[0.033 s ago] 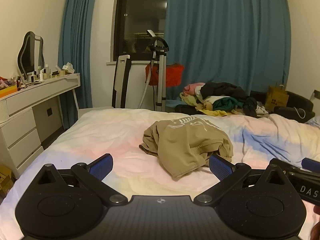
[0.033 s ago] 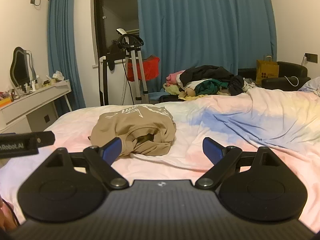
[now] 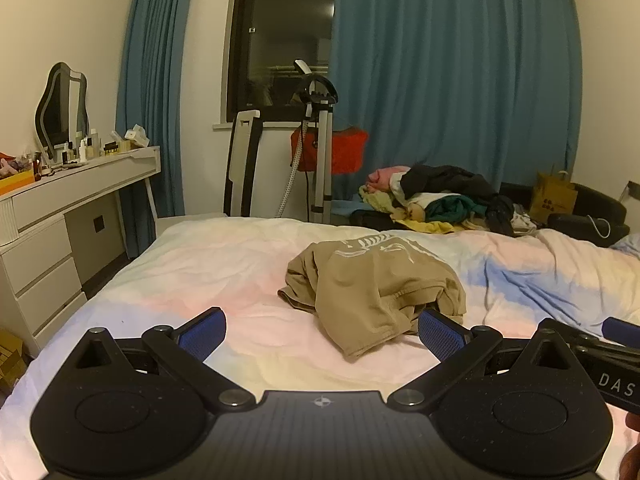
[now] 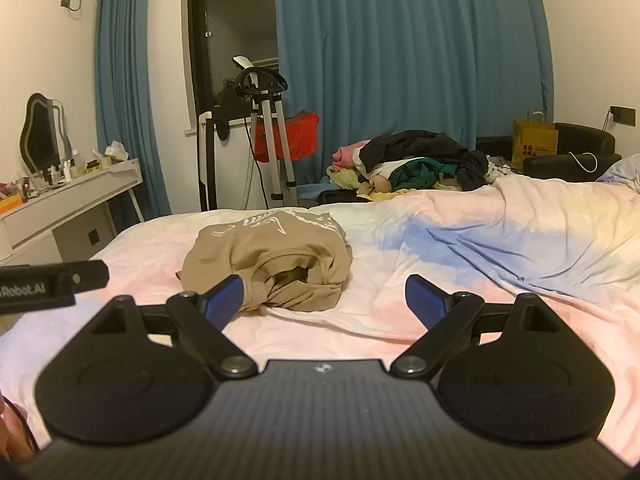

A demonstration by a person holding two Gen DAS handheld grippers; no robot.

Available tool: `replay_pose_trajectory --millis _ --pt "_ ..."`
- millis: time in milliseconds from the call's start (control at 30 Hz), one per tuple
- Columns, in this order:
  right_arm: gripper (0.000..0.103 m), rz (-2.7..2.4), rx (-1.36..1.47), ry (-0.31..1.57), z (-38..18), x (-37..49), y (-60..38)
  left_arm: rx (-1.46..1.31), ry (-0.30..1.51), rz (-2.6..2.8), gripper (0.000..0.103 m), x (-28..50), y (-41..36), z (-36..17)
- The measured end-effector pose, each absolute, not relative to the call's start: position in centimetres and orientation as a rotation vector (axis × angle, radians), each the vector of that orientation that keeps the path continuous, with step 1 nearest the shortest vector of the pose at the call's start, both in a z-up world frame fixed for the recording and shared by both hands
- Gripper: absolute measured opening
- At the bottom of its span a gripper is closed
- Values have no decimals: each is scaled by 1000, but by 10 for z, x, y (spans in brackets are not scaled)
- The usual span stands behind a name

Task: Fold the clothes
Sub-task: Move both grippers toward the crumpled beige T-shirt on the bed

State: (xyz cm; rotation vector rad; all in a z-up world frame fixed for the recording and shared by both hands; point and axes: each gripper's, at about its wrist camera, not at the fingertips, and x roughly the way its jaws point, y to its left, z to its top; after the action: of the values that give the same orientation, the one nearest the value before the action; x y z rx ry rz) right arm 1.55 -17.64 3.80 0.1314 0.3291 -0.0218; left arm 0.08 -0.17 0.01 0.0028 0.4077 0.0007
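Bedroom, pastel bed (image 3: pixel 224 280). Tan shirt (image 3: pixel 372 284) crumpled mid-bed, untouched. My left gripper (image 3: pixel 322 332) and right gripper (image 4: pixel 324 300) hover short of it, jaws spread, empty. Step: approach. Next, I judge: pinch an edge, spread it flat.

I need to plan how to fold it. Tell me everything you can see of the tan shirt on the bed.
The tan shirt is a soft knit garment with a pale printed graphic on top. It lies crumpled in a loose heap, unfolded, an opening gaping toward the right wrist camera. It rests on the pastel bedcover; neither gripper touches it.
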Motion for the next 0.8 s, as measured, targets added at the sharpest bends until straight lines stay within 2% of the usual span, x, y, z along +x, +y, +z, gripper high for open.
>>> replay_pose_trajectory --millis 800 --pt "89 -51 125 321 38 15 -178 10 389 -5 103 -3 -1 0"
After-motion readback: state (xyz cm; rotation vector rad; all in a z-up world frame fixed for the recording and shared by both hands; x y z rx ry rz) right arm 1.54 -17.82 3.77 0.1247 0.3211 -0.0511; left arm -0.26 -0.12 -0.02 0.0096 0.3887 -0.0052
